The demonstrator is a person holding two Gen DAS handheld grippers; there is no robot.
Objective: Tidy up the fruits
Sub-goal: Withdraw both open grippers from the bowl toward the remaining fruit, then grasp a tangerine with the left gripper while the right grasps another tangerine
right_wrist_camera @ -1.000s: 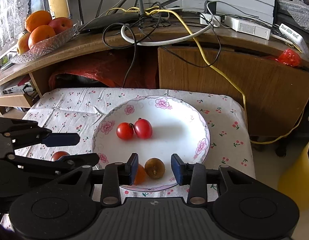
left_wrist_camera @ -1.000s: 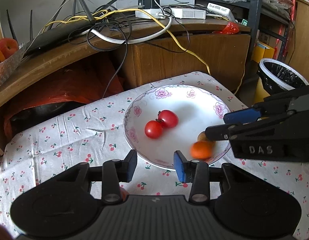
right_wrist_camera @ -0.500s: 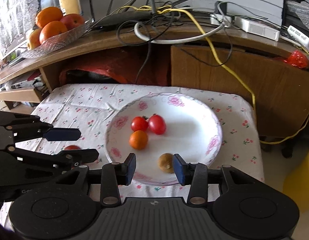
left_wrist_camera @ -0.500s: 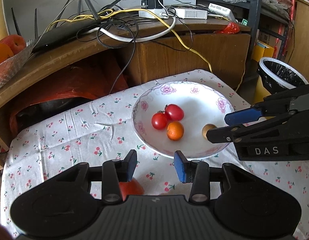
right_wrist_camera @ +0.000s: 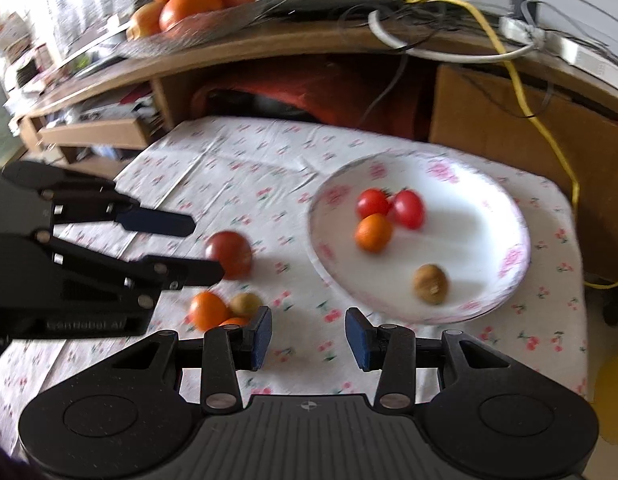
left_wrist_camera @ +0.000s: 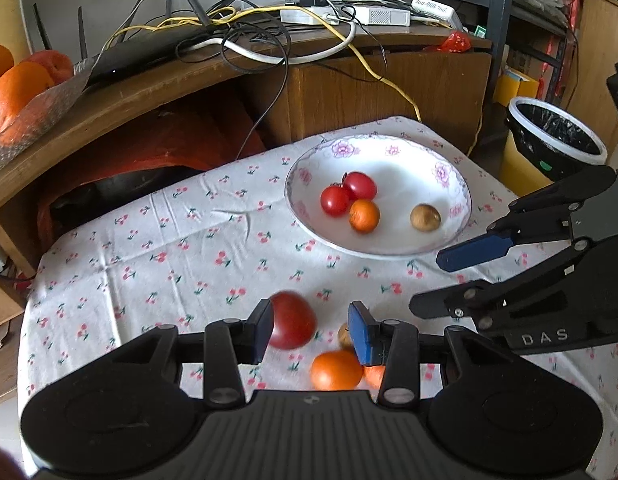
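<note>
1. Four fruits sit in the plate (left_wrist_camera: 449, 168); a large red tomato (left_wrist_camera: 293, 320), an orange (left_wrist_camera: 335, 370) and a small brown fruit (right_wrist_camera: 245, 304) lie on the table (left_wrist_camera: 149, 248).
2. We have the left gripper (left_wrist_camera: 311, 330) with fingers wide and empty at the tomato; the right gripper (right_wrist_camera: 309, 334) gapes empty.
3. We judge the tomato soft, smooth and rollable: pinch gently across its widest middle.

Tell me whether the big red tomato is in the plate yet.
Out. The big red tomato lies on the tablecloth, apart from the plate.
</note>
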